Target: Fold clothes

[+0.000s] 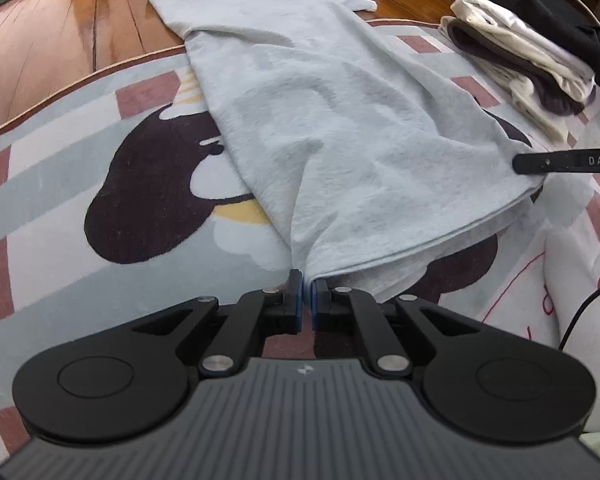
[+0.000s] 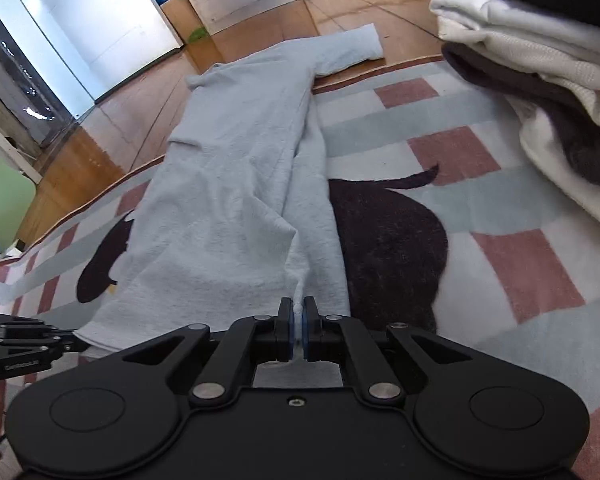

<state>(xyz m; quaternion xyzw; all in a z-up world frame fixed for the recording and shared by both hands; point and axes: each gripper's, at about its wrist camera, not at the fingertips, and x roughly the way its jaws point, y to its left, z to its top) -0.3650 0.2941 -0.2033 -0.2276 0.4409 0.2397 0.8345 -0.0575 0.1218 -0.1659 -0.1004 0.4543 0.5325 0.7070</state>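
Grip first: left gripper (image 1: 307,294) clamped on the near left corner of the pale blue garment (image 1: 320,120), hem cloth bunched between the blue pads; right gripper (image 2: 299,320) likewise pinched shut on a thin ridge of the same hem at the near right corner. Between the two, near edge slack and sagging, doubled layers showing along the hem. Beyond, garment stretched lengthwise away from the grippers across the patterned rug (image 1: 60,200), far end with collar and one sleeve (image 2: 352,50) spilling past the rug's edge onto the wooden floor (image 1: 60,32). To the right, just beside the garment but apart from it, stack of folded clothes (image 1: 532,56) in white, brown and black. Risks from here, as a judgement: only a thin pinch in each gripper, so a sharp pull likely to slip a corner free; uneven lift likely to skew the fold; sleeve on the floor apt to drag or tuck under crookedly; wide swing to the right liable to topple the stack.
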